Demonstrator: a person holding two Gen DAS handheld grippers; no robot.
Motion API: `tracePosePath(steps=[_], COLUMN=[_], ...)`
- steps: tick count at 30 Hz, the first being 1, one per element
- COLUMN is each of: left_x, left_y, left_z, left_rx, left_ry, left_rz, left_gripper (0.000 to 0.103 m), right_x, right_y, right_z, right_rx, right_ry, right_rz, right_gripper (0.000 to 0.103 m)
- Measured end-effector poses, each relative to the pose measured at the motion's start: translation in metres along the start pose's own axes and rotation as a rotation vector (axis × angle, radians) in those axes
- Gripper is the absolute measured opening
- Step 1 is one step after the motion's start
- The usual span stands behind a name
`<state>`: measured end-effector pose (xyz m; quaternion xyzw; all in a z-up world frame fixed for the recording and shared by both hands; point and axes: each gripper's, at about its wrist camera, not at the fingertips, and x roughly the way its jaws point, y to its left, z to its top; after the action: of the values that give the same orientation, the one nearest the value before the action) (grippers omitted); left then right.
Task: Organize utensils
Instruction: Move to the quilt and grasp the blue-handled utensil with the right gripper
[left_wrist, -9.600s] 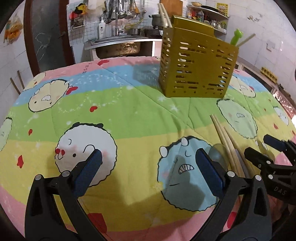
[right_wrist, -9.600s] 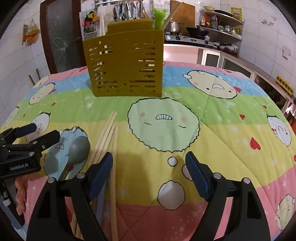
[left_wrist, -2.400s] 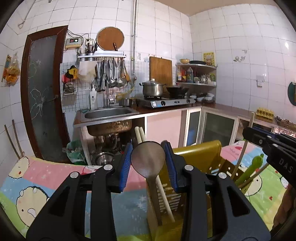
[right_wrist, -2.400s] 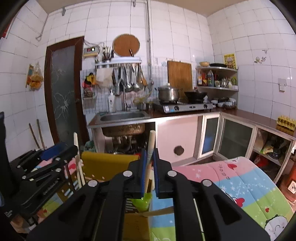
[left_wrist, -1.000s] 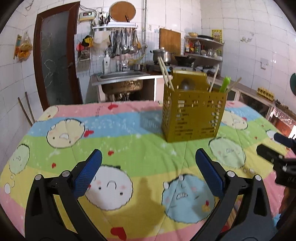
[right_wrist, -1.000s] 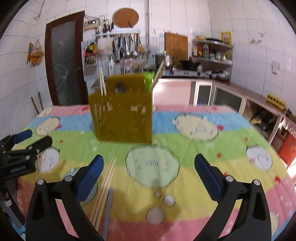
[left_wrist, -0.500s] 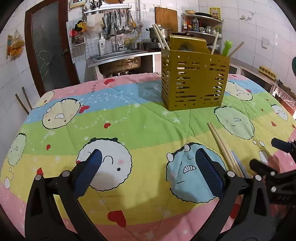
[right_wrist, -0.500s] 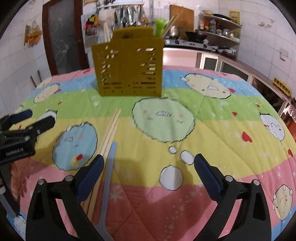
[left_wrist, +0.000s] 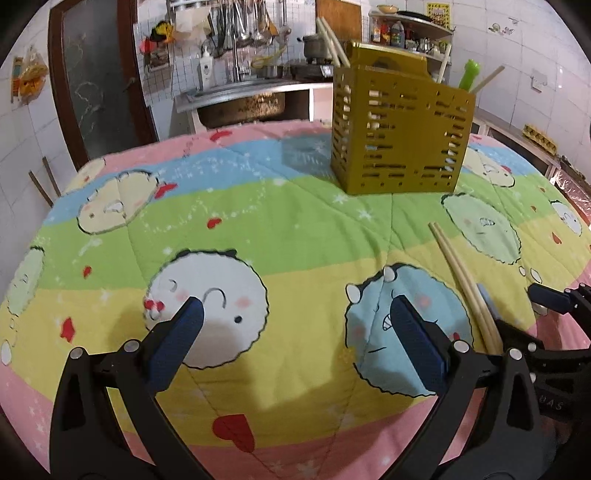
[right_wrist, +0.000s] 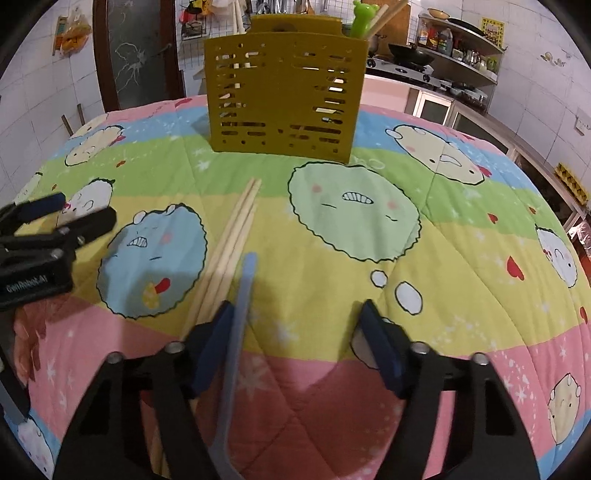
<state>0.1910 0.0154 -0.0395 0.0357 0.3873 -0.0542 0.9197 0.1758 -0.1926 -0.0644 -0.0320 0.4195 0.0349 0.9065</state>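
The yellow caddy (right_wrist: 284, 92) at the far side holds chopsticks and a green utensil (right_wrist: 360, 18). Loose chopsticks (right_wrist: 232, 243) and a grey-blue handle (right_wrist: 240, 314) run near-to-far. My left tongs (left_wrist: 295, 339) gape empty; my right tongs (right_wrist: 295, 332) are closing, gripping nothing.

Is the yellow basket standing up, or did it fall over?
Standing up. The yellow basket sits flat on the quilt, with chopsticks and a green utensil poking out of its top.

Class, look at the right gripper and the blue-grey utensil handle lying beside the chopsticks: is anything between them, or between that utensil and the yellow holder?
Nothing visible does. The blue-grey utensil handle already lies between the closing jaws of the right gripper, against the left pad. Only bare quilt separates it from the yellow holder; the chopsticks lie alongside.
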Motion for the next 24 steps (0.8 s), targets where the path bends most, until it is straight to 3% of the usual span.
tracePosePath(steps=[8,12,18,24], left_x=[0.010,0.013,0.016,0.020], left_y=[0.002,0.000,-0.010,-0.034], left_z=[-0.001,0.001,0.008,0.011], left_rx=[-0.034,-0.057,-0.101,-0.069], left_ry=[0.052,0.069,0.083,0.085], left_rz=[-0.002,-0.018,-0.053,-0.066], left_gripper=[0.098,0.098,0.098,0.098], right_x=[0.010,0.013,0.012,0.013], right_y=[0.012,0.014,-0.003,-0.039], right_z=[0.015,0.022,0.022,0.022], right_rx=[0.009,-0.001,0.032,0.077], right_ry=[0.017,0.015,0.009,0.009], right_rz=[-0.022,-0.017,-0.004,-0.040], right_gripper=[0.031,0.010,0.007,0.007])
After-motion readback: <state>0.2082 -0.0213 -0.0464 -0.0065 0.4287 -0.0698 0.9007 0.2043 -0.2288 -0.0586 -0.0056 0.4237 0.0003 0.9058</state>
